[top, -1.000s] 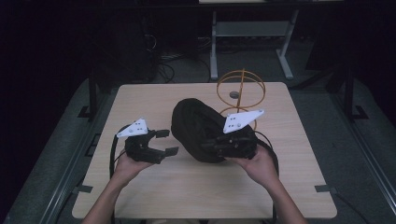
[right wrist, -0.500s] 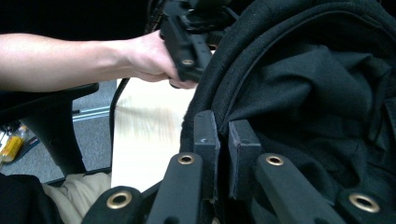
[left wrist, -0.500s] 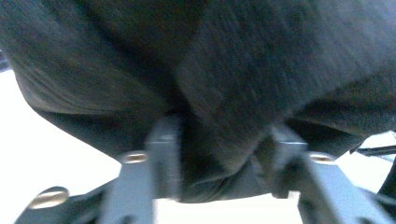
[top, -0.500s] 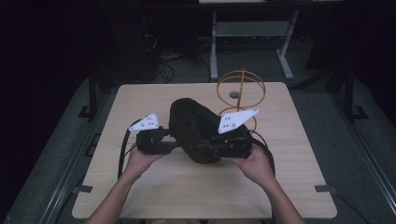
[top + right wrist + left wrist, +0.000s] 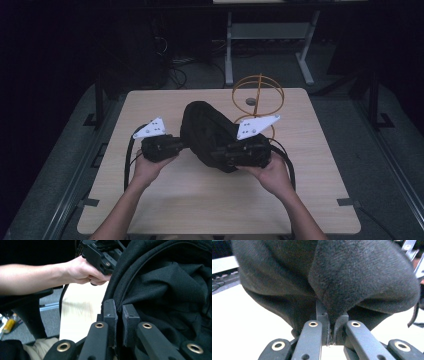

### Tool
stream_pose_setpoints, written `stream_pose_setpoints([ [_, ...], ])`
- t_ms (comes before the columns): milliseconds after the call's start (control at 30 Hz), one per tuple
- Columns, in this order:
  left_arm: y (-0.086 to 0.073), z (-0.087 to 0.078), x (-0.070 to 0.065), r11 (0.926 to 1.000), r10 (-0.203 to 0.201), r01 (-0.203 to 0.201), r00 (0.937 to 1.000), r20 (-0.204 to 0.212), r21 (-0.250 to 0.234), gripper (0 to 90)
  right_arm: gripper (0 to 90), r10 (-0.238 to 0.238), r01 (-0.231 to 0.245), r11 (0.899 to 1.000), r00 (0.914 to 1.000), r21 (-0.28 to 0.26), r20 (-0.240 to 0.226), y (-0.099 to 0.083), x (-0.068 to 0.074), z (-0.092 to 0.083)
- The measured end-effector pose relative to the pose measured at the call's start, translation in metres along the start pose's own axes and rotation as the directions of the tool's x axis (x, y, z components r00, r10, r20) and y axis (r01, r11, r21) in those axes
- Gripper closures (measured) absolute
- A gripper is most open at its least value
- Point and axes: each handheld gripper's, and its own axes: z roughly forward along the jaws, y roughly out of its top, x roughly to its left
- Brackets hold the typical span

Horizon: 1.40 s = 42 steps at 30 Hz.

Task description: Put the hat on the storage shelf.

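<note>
Two sets of tongs gripped one black fabric garment (image 5: 207,132) near the middle of a light wooden tabletop (image 5: 320,165), as seen from the high view. The left tongs (image 5: 182,144), held in the person's left hand (image 5: 147,167), had just been closing and stood clamped on a fold of the dark cloth at the bundle's 9 o'clock edge; in the left gripper view that fold (image 5: 352,290) was pinched tight between the two jaws, the rest of the cloth bulging above them. The right tongs (image 5: 216,154), held in the right hand (image 5: 272,175), were shut on the garment's seamed edge at about its 5 o'clock side; the right gripper view showed the hem (image 5: 120,300) running down between the closed pads (image 5: 110,315), with crumpled black cloth at 3 o'clock. In that same view the left hand (image 5: 82,271) and its tongs met the garment's edge at 12 o'clock.

A gold wire stand (image 5: 258,97) stood upright on the tabletop at 1 o'clock from the garment, just behind the grey plate on the right tongs. Black cables (image 5: 131,155) looped from both tools toward the person. Beyond the tabletop's far edge, at 12 o'clock, a white metal frame (image 5: 265,32) stood on the dark floor.
</note>
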Motion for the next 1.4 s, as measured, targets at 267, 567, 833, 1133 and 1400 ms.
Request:
stream_pose_setpoints([
  [267, 0.016, -0.011, -0.004, 0.9998, 0.019, -0.019, 0.9994, -0.03, -0.009, 86.7, 82.9, 0.049, -0.053, 0.995, 0.9978, -0.082, -0.044, -0.003, -0.006, -0.002],
  [567, 0.047, -0.017, -0.006, 0.9985, 0.053, -0.052, 0.9965, -0.064, 0.013, 86.9, 64.9, 0.108, -0.108, 0.989, 0.9941, -0.099, 0.002, -0.009, -0.015, -0.008],
  [833, 0.061, -0.028, -0.006, 0.9978, 0.065, -0.063, 0.9946, -0.081, 0.017, 87.0, 42.6, 0.139, -0.133, 0.986, 0.9888, -0.098, 0.054, -0.026, -0.016, -0.023],
  [1133, 0.066, -0.028, 0.008, 0.9989, 0.029, -0.027, 0.9977, -0.062, 0.039, 87.0, 33.9, 0.146, -0.133, 0.988, 0.9725, -0.084, 0.182, -0.06, -0.019, -0.047],
  [1400, 0.074, -0.024, 0.016, 0.9972, 0.019, -0.014, 0.998, -0.06, 0.074, 87.0, 32.4, 0.192, -0.171, 0.98, 0.9495, -0.1, 0.249, -0.091, -0.022, -0.069],
])
